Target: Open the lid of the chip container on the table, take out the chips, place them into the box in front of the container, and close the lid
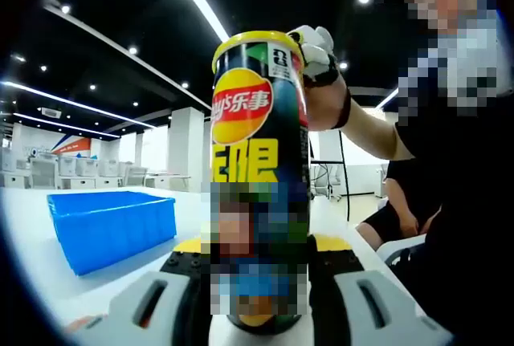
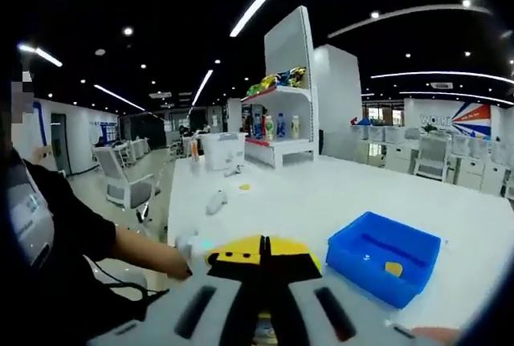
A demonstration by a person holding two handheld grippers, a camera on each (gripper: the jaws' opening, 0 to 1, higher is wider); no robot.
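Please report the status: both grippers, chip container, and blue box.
Left gripper shut on chip container, held upright. Right gripper shut on yellow lid. Blue box open on table, one chip inside.

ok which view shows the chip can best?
The left gripper view. The chip can stands upright between that claw's jaws, label facing the camera, yellow lid on top. In the right gripper view just the yellow lid shows, seen from above, with that claw closed at its rim.
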